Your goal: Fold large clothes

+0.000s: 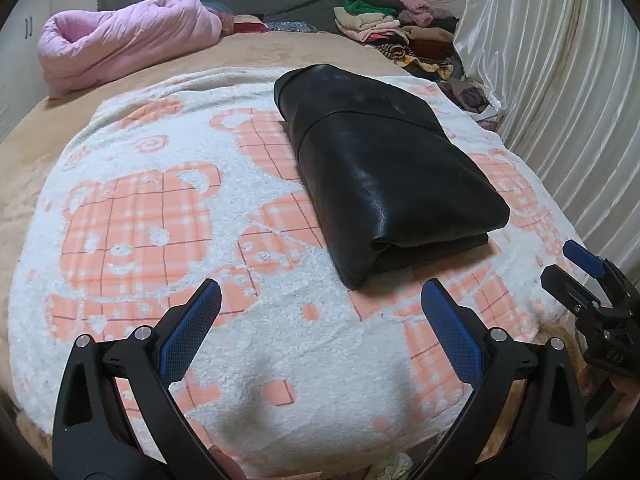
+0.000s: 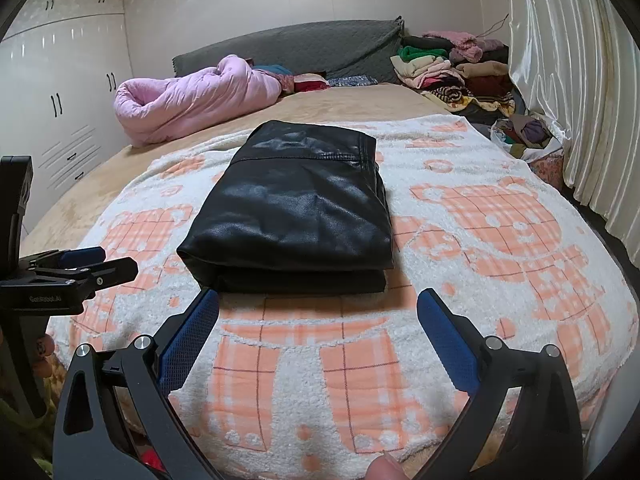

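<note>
A black leather garment (image 1: 384, 172) lies folded into a thick rectangular bundle on a white blanket with orange plaid bears (image 1: 160, 208). It also shows in the right wrist view (image 2: 296, 208). My left gripper (image 1: 320, 292) is open and empty, just short of the bundle's near left corner. My right gripper (image 2: 318, 300) is open and empty, right in front of the bundle's near folded edge. The right gripper also shows at the right edge of the left wrist view (image 1: 568, 260), and the left gripper at the left edge of the right wrist view (image 2: 112, 260).
A rolled pink quilt (image 2: 192, 100) lies at the far left of the bed. A pile of mixed clothes (image 2: 452, 68) sits at the far right by the grey headboard (image 2: 296, 48). White curtains (image 2: 572, 80) hang on the right, white wardrobes (image 2: 60, 92) stand on the left.
</note>
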Available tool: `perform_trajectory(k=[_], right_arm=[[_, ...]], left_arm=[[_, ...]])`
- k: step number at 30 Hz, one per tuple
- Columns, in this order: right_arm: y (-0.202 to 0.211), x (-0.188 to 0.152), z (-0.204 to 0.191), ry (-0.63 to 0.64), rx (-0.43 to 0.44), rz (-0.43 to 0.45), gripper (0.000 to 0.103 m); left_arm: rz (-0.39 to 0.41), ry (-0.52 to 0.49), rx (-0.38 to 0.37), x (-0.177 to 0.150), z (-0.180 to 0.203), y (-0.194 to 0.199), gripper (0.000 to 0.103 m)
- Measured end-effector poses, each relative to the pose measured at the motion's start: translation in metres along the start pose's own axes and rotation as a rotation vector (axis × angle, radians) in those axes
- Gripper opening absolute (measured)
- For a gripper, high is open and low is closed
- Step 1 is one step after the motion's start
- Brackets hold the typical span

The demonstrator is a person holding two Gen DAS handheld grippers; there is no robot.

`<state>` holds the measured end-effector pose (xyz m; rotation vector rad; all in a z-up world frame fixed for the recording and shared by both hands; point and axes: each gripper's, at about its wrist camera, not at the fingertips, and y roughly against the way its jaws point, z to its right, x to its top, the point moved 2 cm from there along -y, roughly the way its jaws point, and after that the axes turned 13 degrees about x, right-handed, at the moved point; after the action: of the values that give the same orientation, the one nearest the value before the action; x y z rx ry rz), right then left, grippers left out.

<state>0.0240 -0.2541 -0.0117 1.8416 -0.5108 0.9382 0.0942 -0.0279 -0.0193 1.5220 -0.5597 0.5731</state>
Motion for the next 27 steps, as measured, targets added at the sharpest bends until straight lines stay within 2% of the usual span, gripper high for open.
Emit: perform_trajectory(k=[27], right_arm=[[-0.0011,0.0004,-0.0042,0.007,0.001,-0.006,0.099]], left_arm=[[0.004,-0.002,0.015,-0.0002,-0.0017,-0.0003,0.094]])
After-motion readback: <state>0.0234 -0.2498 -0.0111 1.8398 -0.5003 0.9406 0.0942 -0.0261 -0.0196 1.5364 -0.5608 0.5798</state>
